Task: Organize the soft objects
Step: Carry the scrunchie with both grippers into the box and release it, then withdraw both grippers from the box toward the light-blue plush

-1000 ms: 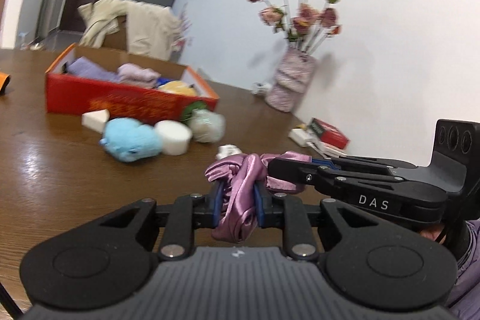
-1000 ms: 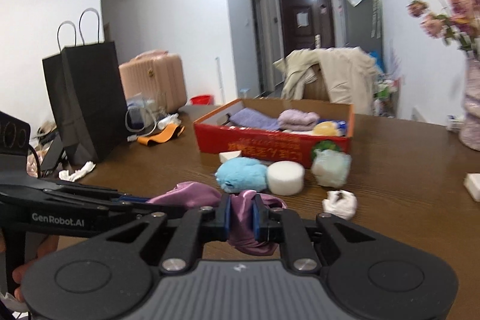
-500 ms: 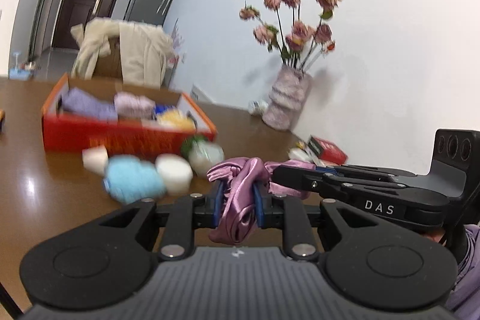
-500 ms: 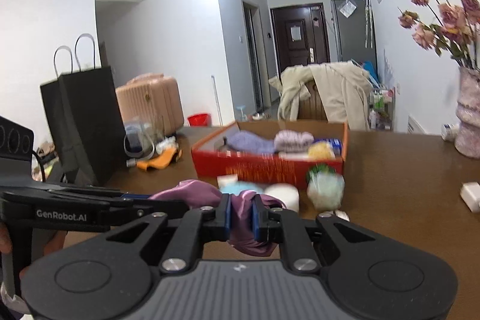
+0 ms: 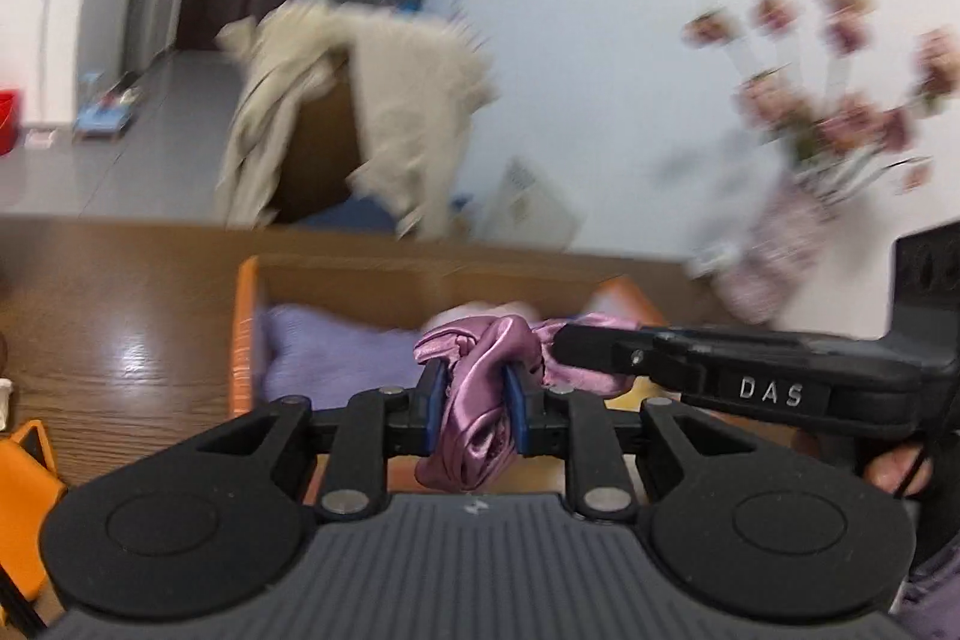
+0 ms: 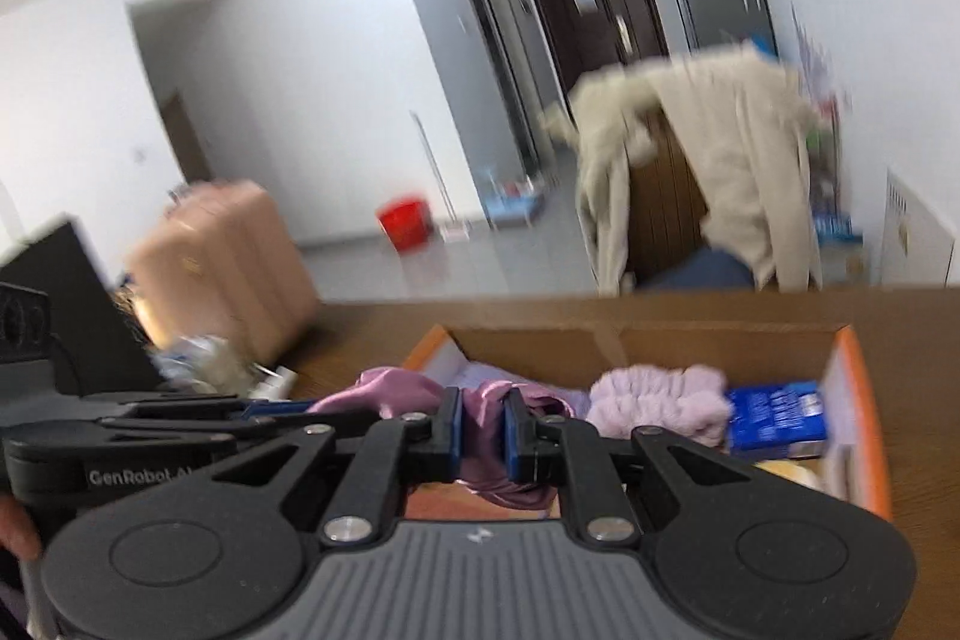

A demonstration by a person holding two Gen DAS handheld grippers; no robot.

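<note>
We see the flowers (image 5: 840, 100) and vase (image 5: 774, 244) only as a smear. The coat (image 6: 720, 148) over the chair is blurred too. Our grippers' bodies hide the near wall of the box (image 6: 852, 388) and its floor. The print on the blue packet (image 6: 774, 415) is unreadable. The black bag (image 6: 66, 298) is cut off by the left edge.

One satin scrunchie (image 5: 480, 382), one orange box (image 6: 852, 400), two grippers, one vase (image 5: 774, 250), one suitcase (image 6: 222, 268).
</note>
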